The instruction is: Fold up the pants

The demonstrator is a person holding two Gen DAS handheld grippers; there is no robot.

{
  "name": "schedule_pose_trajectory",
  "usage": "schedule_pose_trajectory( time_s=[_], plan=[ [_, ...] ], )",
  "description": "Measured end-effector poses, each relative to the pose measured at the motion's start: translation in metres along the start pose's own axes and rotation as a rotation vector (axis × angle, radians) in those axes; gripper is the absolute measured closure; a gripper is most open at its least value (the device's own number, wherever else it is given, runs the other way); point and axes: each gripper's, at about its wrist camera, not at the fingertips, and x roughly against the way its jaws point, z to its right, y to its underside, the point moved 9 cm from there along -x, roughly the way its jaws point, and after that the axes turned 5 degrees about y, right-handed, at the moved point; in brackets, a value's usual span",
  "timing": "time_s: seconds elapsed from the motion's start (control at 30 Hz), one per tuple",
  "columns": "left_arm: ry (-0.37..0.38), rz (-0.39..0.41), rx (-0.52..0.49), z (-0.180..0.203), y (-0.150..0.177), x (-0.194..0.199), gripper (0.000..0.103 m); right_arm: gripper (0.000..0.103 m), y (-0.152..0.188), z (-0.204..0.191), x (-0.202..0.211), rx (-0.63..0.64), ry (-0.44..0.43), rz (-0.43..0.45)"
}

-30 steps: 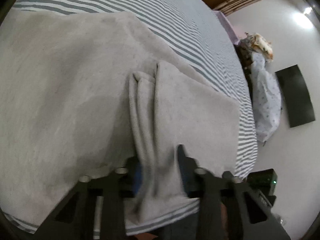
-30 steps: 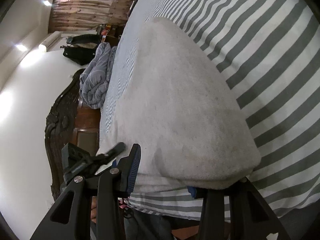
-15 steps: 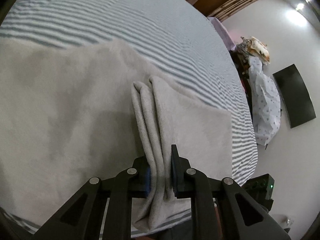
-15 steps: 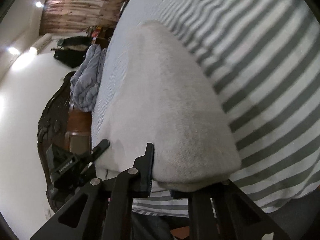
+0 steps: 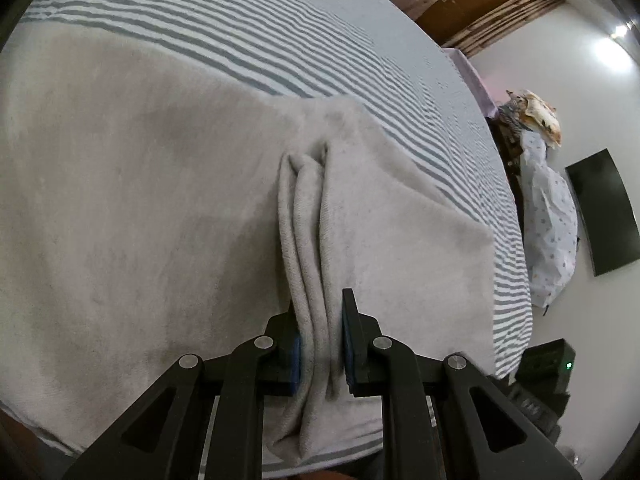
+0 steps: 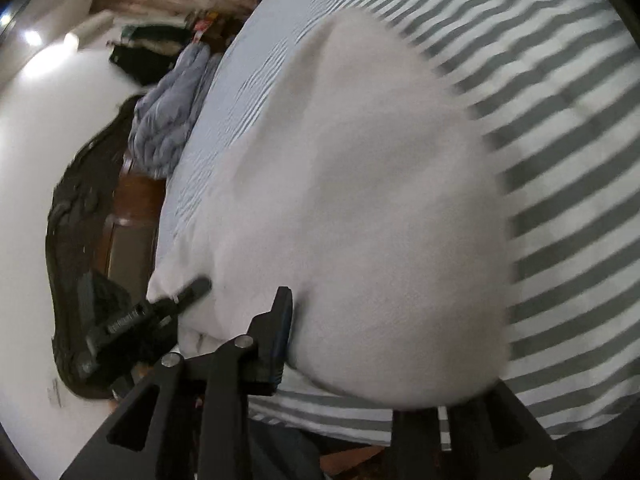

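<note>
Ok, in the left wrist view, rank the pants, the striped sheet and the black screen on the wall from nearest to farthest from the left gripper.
1. Pants: bunched between the fingers of the left gripper.
2. Striped sheet: beyond the pants, across the bed.
3. Black screen: on the wall, far right.

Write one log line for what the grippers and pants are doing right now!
left gripper: shut on bunched light grey fleece pants | right gripper: jaws just opening, pants between | surface: striped bed sheet
</note>
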Motion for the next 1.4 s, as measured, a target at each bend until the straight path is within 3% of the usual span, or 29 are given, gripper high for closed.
schedule_pose_trajectory(
  time_s=[0.2,0.53,0.73,0.87,0.9,0.93,1.13,1.4],
  plan=[
    [0.026,-0.017,-0.005,0.006,0.009,-0.01,0.086,0.086,-0.011,0.043,0.029,-0.116,-0.017,0.048],
    [-0.031,-0.028,-0.084,0.009,0.01,-0.012,0.081,0.083,-0.003,0.05,0.038,-0.114,0.015,0.023],
    [-0.102,-0.033,-0.115,0.01,0.01,-0.002,0.073,0.082,0.003,0.062,0.047,-0.136,0.017,0.016],
    [-0.198,0.04,-0.192,0.008,0.007,0.018,0.067,0.076,0.008,0.062,0.058,-0.106,0.053,0.002],
    [-0.204,0.058,-0.202,0.008,0.005,0.023,0.067,0.07,0.009,0.061,0.061,-0.095,0.071,0.003],
    [-0.205,0.076,-0.208,0.008,0.004,0.027,0.067,0.065,0.01,0.061,0.067,-0.075,0.098,0.012],
    [-0.148,0.162,-0.291,0.033,0.005,0.039,0.067,0.065,0.008,0.039,0.097,0.104,0.194,0.074],
    [-0.121,0.104,-0.385,0.063,0.025,0.0,0.067,0.065,-0.054,-0.008,0.082,0.276,0.258,0.171]
  ],
)
